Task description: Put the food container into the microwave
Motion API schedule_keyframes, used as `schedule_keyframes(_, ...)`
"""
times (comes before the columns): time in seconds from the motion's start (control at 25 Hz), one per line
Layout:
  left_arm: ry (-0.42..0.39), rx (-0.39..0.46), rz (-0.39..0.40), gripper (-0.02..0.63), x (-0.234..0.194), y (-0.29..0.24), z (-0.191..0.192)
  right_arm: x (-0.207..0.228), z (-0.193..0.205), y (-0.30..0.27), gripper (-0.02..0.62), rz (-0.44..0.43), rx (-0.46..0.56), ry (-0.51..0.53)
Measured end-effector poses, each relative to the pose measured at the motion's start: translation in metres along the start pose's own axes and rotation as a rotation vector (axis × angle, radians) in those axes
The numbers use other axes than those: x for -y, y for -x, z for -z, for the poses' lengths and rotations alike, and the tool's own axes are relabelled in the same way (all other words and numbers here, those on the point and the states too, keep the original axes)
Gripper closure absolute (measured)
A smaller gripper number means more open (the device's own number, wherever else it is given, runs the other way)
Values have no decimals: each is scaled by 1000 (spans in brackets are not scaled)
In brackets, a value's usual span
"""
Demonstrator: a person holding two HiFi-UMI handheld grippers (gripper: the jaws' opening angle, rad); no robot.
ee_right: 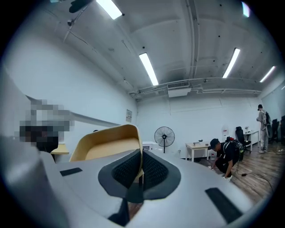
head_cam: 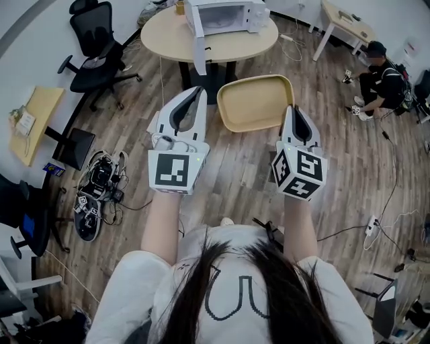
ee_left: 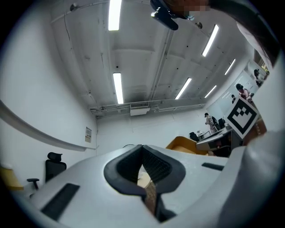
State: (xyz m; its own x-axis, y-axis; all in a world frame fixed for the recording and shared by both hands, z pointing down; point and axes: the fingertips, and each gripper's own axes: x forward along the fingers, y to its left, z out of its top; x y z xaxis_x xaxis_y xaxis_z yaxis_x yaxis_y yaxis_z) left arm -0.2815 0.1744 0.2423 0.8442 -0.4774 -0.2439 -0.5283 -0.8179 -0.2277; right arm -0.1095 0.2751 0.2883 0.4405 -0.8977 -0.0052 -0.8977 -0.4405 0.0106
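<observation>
A shallow tan food container [head_cam: 254, 101] hangs in the air in front of me, above the wooden floor. My right gripper [head_cam: 291, 111] is shut on its right rim; in the right gripper view the rim [ee_right: 107, 142] runs between the jaws of that gripper [ee_right: 141, 160]. My left gripper [head_cam: 199, 91] is beside the container's left edge, apart from it, its jaws shut on nothing [ee_left: 142, 149]. The container [ee_left: 187, 143] shows to its right there. The white microwave [head_cam: 225, 17] stands on a round table [head_cam: 168, 33] ahead, its door [head_cam: 199, 50] swung open toward me.
A black office chair [head_cam: 94, 47] stands left of the round table. Cables and devices [head_cam: 101, 178] lie on the floor at left. A person [head_cam: 379, 74] crouches at the far right near a small table [head_cam: 346, 23]. A standing fan [ee_right: 164, 133] is by the far wall.
</observation>
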Motion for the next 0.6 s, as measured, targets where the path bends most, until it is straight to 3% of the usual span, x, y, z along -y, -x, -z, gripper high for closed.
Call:
schedule_keyframes(0.2,-4,-11,-10,598,17,-18,4,16,0,-16,560,-41,18,-5)
schedule_keyframes(0.6,-26,2,-8,598,13,-95,26,62,6,-80,560,-2,15,-46)
